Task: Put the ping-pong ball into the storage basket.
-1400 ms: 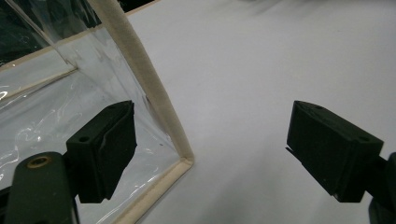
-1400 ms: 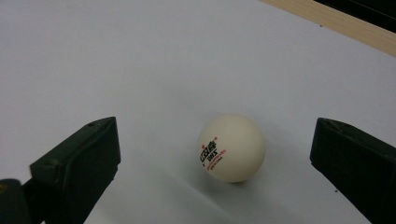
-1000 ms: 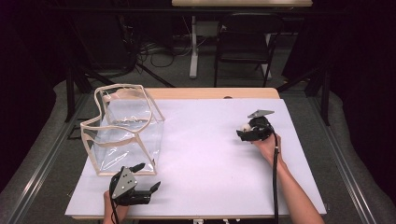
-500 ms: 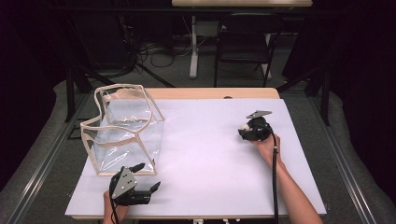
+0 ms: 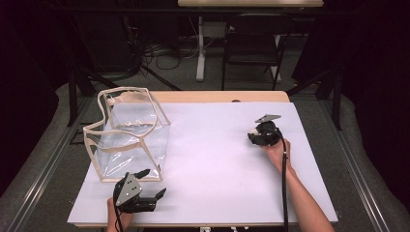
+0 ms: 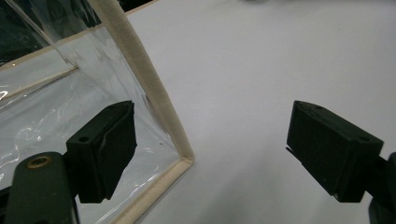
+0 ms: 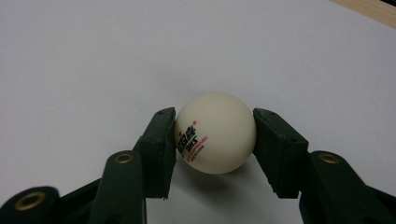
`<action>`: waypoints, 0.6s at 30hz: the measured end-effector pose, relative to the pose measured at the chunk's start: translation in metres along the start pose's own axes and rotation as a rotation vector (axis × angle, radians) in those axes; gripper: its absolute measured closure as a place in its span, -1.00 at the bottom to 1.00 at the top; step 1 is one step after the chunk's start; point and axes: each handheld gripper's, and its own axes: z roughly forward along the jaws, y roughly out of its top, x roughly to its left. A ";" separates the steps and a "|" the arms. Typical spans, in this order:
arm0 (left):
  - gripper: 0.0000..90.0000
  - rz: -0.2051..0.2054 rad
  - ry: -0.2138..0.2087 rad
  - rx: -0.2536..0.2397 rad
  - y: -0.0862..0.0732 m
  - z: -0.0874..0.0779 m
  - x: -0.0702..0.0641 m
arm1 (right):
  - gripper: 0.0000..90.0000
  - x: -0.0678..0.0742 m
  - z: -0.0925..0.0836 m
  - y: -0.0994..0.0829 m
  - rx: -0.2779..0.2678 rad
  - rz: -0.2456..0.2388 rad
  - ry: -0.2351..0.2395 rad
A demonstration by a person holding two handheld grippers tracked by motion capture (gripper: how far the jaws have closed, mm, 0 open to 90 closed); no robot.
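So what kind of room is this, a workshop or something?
Probably a lab or recording studio: black curtains around a white-topped table, loose cables on the floor, and a folding chair behind.

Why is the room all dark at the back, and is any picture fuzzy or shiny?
High view: light falls on the white table while the room behind stays black. Left gripper view: the near jaws look soft, and the clear bag carries bright glare streaks. Right gripper view: the ball is sharp, its shadow underneath.
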 end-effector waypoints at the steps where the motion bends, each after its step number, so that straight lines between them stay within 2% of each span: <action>1: -0.65 0.000 0.000 0.000 0.000 0.000 0.000 | 0.13 0.000 0.000 0.000 0.000 0.000 0.000; 18: -0.65 -0.002 -0.002 -0.004 0.000 0.001 0.000 | 0.13 0.003 -0.018 0.008 -0.031 -0.037 -0.012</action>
